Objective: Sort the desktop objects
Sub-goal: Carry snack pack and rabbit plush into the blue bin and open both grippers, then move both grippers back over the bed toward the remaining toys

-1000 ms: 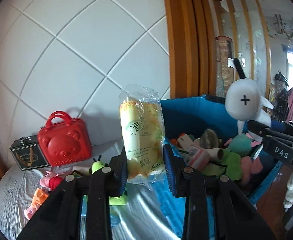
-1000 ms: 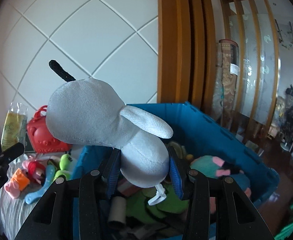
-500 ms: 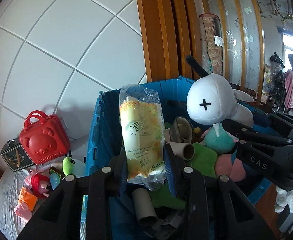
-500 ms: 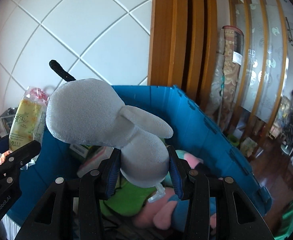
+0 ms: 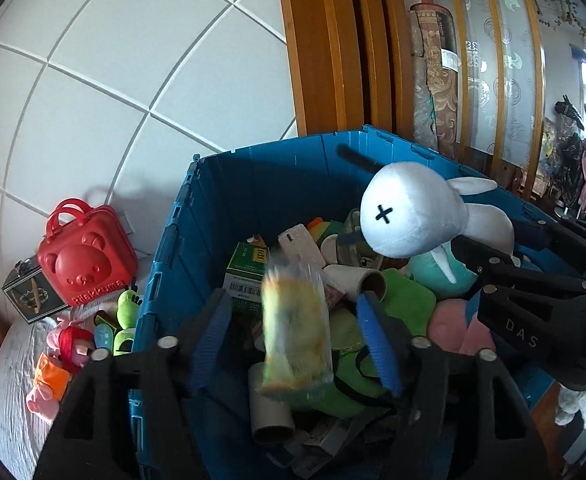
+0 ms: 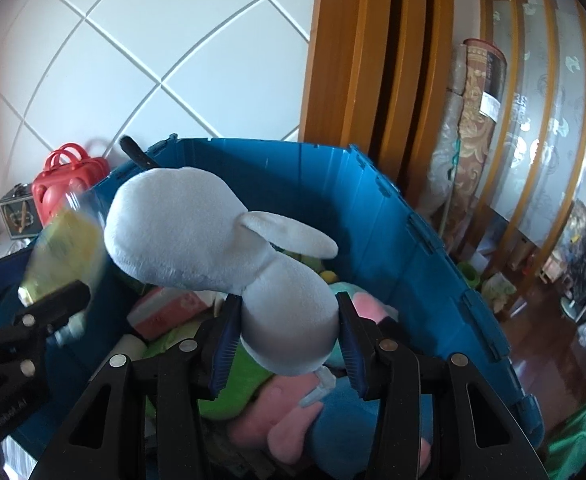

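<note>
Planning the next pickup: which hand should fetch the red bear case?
Left. The left gripper has open jaws, the yellow packet loose between them, and the red bear case sits to its left. The right gripper is shut on the white plush.

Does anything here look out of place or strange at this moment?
Yes. The yellow packet is blurred and tilted in mid-air between the wide-open fingers of the left hand-held gripper, above the blue crate; it looks to be dropping. The white plush rabbit sits gripped in the right hand-held gripper.
</note>
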`<state>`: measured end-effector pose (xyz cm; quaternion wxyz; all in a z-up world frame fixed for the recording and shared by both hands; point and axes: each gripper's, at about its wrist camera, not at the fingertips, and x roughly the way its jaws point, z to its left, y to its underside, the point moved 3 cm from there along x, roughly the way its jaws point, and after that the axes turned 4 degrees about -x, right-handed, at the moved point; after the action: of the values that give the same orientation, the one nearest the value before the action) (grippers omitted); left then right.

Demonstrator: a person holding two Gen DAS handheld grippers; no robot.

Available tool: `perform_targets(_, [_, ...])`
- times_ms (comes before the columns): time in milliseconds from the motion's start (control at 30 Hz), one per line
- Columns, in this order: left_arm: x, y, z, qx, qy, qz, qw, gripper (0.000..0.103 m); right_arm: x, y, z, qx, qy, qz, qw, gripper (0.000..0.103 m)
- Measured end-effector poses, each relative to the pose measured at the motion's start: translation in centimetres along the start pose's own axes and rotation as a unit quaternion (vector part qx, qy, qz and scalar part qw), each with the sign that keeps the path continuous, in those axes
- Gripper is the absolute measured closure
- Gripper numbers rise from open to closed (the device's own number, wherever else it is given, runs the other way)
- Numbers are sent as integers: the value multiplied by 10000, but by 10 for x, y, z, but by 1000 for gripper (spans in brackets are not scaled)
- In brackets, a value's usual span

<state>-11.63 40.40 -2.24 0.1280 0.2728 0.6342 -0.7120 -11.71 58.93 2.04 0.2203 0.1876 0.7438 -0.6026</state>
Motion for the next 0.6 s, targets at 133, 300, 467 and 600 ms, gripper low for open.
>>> perform_targets(133, [-2,-1,1,11,-25,-46,10000,27,0,-1,-3,73,-47,-38,10000,44])
perform_targets(300, [-5,-1,6,-32,-15,-56,10000,27,-3,-4,-5,123,-15,-111,9999,26])
perform_targets(467, [-13,-1,15,-116,17,-173,9998,26,-10,-8,-9,307,-36,-246,9992,3])
perform_targets(600, [-25,-1,28,-222,-3,-369,9991,26,-23,-14,-5,399,-67,-478,9980,0])
